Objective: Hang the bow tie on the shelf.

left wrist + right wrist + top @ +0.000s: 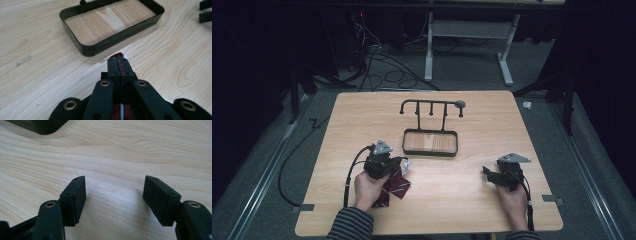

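Grasp step: our left claw (119, 65) is clamped on the striped tie (393, 186) at the table's (462, 200) near-left. Right claw (115, 200) gapes wide, holding nothing. Next we judge: lift toward the rack (431, 106).

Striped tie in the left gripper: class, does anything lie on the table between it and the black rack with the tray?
Nothing visible. The tie is clamped in the left gripper; bare table lies up to the rack.
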`<action>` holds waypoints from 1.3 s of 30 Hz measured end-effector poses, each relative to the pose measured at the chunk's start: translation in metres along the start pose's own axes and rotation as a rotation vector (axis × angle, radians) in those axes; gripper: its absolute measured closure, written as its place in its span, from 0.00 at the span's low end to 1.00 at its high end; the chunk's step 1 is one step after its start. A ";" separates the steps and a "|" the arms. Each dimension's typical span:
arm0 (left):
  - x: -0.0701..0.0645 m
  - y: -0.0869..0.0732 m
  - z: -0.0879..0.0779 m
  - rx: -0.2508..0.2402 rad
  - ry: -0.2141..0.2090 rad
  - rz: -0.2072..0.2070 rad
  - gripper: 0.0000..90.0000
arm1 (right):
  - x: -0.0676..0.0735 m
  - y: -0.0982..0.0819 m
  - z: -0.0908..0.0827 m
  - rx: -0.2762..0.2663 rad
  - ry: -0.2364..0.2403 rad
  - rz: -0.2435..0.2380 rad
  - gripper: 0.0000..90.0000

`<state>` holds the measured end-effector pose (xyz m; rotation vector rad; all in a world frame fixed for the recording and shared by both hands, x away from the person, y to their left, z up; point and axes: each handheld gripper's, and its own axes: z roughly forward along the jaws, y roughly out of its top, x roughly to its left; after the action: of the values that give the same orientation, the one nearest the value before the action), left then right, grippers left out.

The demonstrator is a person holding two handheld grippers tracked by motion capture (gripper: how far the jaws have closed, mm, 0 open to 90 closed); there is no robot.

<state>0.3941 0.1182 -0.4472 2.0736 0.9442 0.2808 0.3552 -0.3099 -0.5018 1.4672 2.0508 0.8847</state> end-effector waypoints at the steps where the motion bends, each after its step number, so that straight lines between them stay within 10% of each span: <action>1: 0.000 0.000 -0.003 -0.007 0.000 -0.003 1.00 | 0.000 0.000 0.000 0.002 0.000 0.000 0.40; 16: -0.007 0.023 -0.042 -0.108 0.009 0.016 1.00 | 0.000 0.000 0.000 0.004 0.003 -0.004 0.40; 39: -0.014 0.052 -0.054 -0.197 -0.048 0.037 1.00 | 0.001 0.000 0.000 0.002 0.000 -0.007 0.40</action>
<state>0.3857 0.1204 -0.3717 1.9103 0.8164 0.3287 0.3550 -0.3094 -0.5018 1.4605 2.0565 0.8802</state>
